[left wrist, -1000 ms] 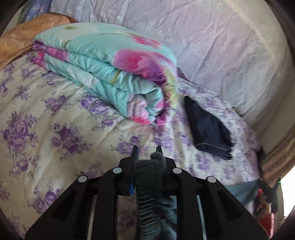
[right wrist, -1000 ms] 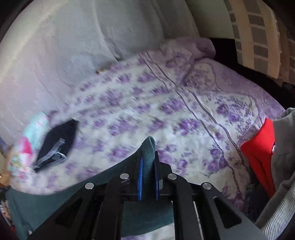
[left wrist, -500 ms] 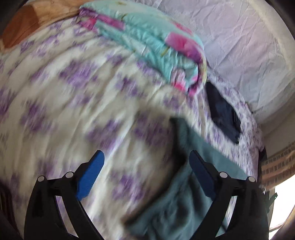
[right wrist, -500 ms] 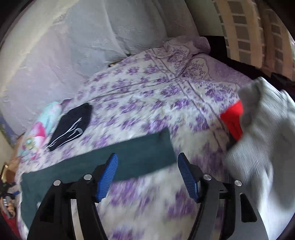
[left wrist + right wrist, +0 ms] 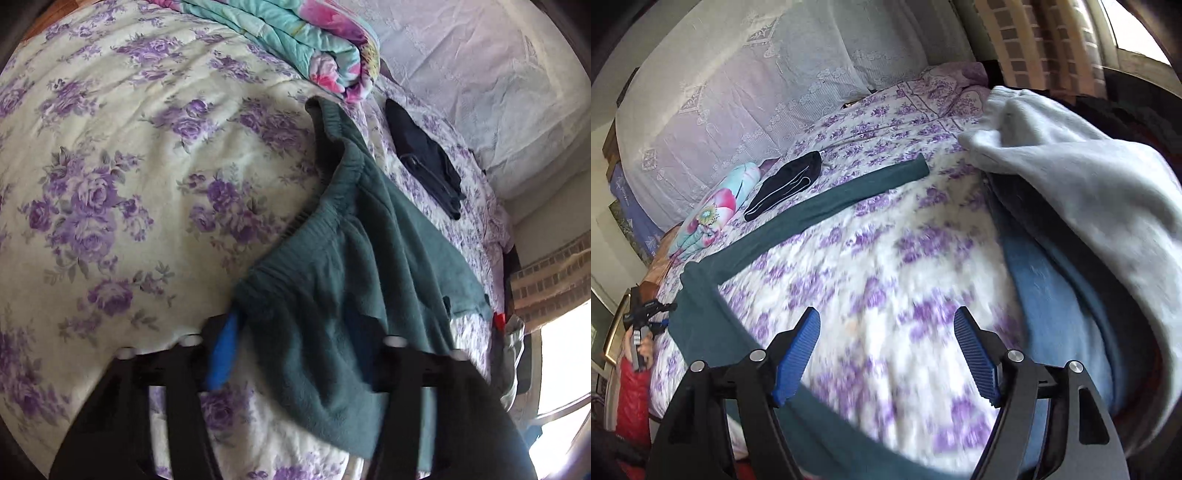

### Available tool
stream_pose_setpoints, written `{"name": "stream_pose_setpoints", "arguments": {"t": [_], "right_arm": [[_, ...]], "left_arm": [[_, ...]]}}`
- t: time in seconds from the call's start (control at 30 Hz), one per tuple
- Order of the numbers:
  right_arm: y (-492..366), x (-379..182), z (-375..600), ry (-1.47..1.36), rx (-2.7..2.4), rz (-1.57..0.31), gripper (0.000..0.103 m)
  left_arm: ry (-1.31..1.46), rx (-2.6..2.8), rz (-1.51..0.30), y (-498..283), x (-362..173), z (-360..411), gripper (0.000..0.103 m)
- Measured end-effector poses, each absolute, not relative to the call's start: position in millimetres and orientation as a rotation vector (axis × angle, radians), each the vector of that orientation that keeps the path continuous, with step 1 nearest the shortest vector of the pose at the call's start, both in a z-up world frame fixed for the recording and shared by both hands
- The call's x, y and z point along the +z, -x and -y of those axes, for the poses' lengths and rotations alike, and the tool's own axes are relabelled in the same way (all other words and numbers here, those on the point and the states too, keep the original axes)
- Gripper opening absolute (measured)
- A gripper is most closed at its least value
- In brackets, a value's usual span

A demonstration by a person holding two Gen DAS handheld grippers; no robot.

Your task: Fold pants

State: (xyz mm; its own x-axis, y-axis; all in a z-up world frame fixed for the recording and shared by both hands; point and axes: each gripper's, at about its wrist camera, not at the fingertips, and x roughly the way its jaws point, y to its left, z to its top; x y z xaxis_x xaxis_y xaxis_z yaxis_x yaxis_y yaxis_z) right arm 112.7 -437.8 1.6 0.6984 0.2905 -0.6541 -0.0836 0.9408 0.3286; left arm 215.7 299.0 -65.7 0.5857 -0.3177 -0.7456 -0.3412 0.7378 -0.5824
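Between the left gripper's [image 5: 295,354] closing jaws lies the green pants' [image 5: 369,258] waistband on the bed [image 5: 110,184] — soft, limp fleece, best pinched at the elastic. The right gripper [image 5: 886,354], just opened, stands spread with nothing between its 2 pads.

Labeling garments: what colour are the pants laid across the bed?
Dark teal green pants; clearest in left wrist view.

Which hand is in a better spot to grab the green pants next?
Left. The left hand-held gripper already has the green pants between its fingers; the right hand-held gripper is open over bare bedsheet.
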Motion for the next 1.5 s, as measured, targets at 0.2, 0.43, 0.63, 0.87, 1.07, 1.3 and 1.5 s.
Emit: {"name": "stream_pose_setpoints", "arguments": {"t": [0.2,0.43,0.63,0.87,1.07,1.3,1.5], "right_arm": [[-76.8,-0.6,451.8,-0.272,0.242,-0.822,0.078],[-47.7,-32.6,471.2,-0.317,0.311,-0.949,0.078],[-27.3,-56.7,439.8,-0.103,0.360,-0.876,0.078],[13.7,-62.5,387.4,0.370,0.481,-0.697,0.065],[16.6,-81.6,389.8,0.465,0.417,-0.656,0.046],[17.7,-87.6,390.3,0.526,0.349,-0.580,0.007],[-0.7,-38.4,426.9,0.301,0.324,-0.530,0.006]], "left_arm": [[0.957,-0.037,-0.904,-185.4,-75.9,-316.9,0.011],[0.941,0.015,-0.833,-172.9,-44.0,-327.2,0.011],[0.867,0.104,-0.833,-173.6,-26.0,-328.6,0.011],[0.885,0.158,-0.875,-170.2,-48.0,-332.1,0.011],[0.917,0.187,-0.894,-169.1,-67.4,-333.7,0.011],[0.908,0.218,-0.898,-169.2,-68.9,-329.0,0.011],[0.843,0.220,-0.895,-171.0,-58.1,-321.8,0.011]]}}
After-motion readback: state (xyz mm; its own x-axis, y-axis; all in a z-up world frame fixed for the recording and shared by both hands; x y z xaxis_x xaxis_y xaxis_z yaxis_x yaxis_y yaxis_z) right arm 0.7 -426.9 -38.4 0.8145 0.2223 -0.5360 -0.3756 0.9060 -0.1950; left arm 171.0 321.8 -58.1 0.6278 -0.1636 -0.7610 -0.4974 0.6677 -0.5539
